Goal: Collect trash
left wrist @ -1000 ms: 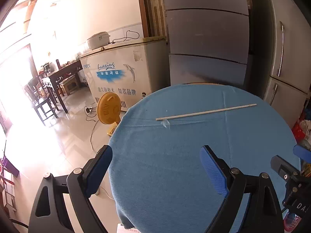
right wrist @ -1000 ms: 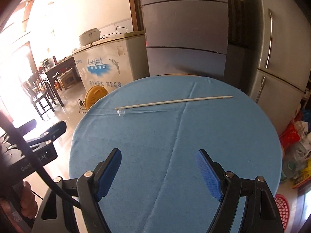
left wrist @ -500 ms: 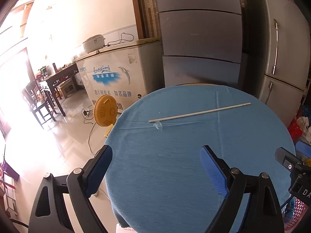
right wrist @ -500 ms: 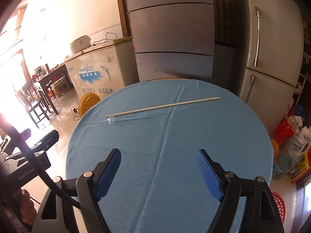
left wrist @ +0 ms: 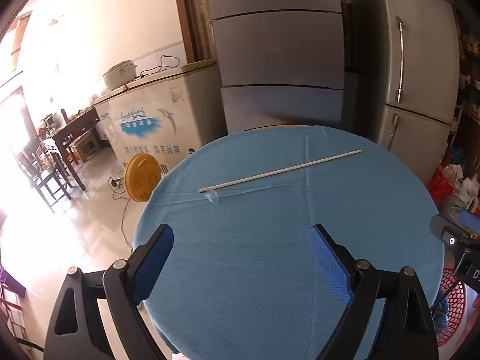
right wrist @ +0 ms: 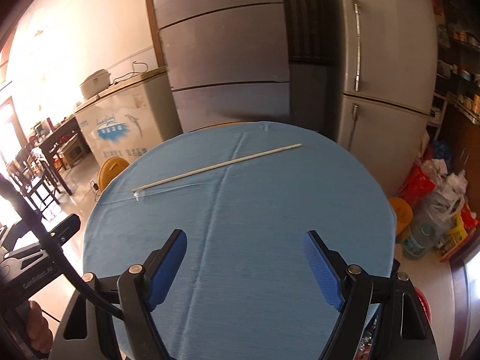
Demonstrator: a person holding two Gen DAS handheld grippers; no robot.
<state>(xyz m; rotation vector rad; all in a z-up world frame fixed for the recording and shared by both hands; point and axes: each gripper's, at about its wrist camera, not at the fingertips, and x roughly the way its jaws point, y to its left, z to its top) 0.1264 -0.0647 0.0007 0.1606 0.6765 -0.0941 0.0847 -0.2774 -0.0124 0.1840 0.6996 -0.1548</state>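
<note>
A: Where is the stick (left wrist: 279, 170)?
B: Far on the table (left wrist: 270, 270), with a clear scrap (left wrist: 212, 195), hard to make out.
A: Grippers?
B: Left gripper (left wrist: 241, 262) and right gripper (right wrist: 244, 265) spread wide, empty; bodies cut off.

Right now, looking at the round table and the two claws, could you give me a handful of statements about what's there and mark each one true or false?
1. A long thin stick lies on the blue tablecloth. True.
2. The left claw is clamped on the stick. False: its jaws stand open and empty, well short of the stick.
3. A small clear scrap sits by the stick's left end. True.
4. The right claw holds a crumpled bag. False: it is open with nothing between its jaws.
5. A yellow fan stands on the table. False: it stands on the floor beside the table, in front of the white chest freezer.
6. A red basket shows below the table's right edge. True.
</note>
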